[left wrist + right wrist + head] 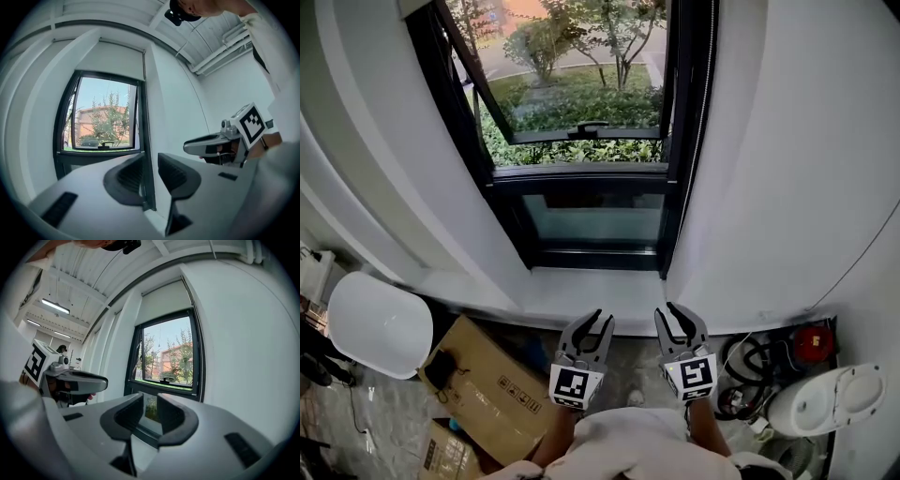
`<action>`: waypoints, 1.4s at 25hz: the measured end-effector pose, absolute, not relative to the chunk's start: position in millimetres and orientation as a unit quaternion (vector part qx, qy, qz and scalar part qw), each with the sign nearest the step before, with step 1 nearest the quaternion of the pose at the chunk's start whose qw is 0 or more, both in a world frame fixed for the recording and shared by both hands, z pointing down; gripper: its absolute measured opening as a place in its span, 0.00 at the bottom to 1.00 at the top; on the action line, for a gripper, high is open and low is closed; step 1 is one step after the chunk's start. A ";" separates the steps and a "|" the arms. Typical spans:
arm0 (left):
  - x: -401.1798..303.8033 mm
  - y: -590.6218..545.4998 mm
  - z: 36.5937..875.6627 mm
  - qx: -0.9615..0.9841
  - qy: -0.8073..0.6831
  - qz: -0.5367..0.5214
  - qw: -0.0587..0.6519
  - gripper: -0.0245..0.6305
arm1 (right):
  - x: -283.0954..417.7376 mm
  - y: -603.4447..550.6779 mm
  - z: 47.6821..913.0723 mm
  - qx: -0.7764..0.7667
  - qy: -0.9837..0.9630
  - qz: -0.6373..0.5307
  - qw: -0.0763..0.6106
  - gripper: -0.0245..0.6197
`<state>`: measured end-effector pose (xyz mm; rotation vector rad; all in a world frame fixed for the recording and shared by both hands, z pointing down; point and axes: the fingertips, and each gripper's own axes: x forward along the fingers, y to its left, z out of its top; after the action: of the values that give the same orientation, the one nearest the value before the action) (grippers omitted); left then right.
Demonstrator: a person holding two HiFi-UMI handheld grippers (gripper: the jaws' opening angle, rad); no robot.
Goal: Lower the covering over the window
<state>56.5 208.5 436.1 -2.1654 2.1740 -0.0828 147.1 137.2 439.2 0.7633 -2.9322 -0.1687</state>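
One black-framed window (591, 141) is set in a white wall, with trees and lawn outside it. Its upper sash is tilted open outward and a fixed pane sits beneath. One pale roller blind (112, 58) is drawn up above the window. One white windowsill (591, 291) runs below the window. Two brown cardboard boxes (487, 384) lie on the floor below and to the left of the window. One white chair (380, 323) stands further left of them. Two grippers point level at the window, side by side in front of the sill. One thin pale cord (711, 56) hangs along the window's right edge.

The left gripper (598, 323) has its jaws partly apart. Nothing is between them, and only the window's right frame post shows through the gap. The right gripper (675, 317) also holds its jaws apart and empty, with the window's lower pane visible between them. Neither gripper touches the blind, the cord or the window.

The blind is a flat, plain, off-white panel. Its lower edge sits level with the top of the window frame, so all the glass is uncovered.
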 end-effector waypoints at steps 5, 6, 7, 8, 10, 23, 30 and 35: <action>59.9 182.8 435.8 -0.700 0.712 -0.034 0.038 0.18 | 148.6 109.2 442.1 0.246 -0.967 -0.049 0.051 0.17; 60.2 178.7 434.9 -0.699 0.713 -0.035 0.039 0.18 | 148.4 104.7 441.3 0.244 -0.967 -0.048 0.050 0.17; 60.1 174.8 434.0 -0.697 0.715 -0.037 0.040 0.18 | 147.9 100.6 440.2 0.242 -0.968 -0.048 0.048 0.17; 60.1 171.0 433.1 -0.696 0.716 -0.039 0.041 0.18 | 147.5 96.6 439.6 0.240 -0.969 -0.047 0.046 0.17; 60.8 164.0 432.3 -0.694 0.718 -0.041 0.043 0.18 | 147.6 88.8 440.1 0.238 -0.969 -0.044 0.043 0.17; 49.6 120.0 431.1 -0.692 0.719 -0.045 0.050 0.17 | 133.8 44.3 440.6 0.233 -0.971 -0.040 0.038 0.17; 34.7 91.8 431.4 -0.703 0.708 -0.036 0.052 0.17 | 115.7 25.0 440.5 0.237 -0.970 -0.046 0.037 0.16; 16.3 62.4 432.5 -0.718 0.693 -0.026 0.058 0.17 | 96.1 4.0 440.8 0.253 -0.966 -0.047 0.042 0.16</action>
<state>16.3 62.4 432.5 -2.1775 2.0997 -0.0794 96.1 4.0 440.8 0.7731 -2.9544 -0.1428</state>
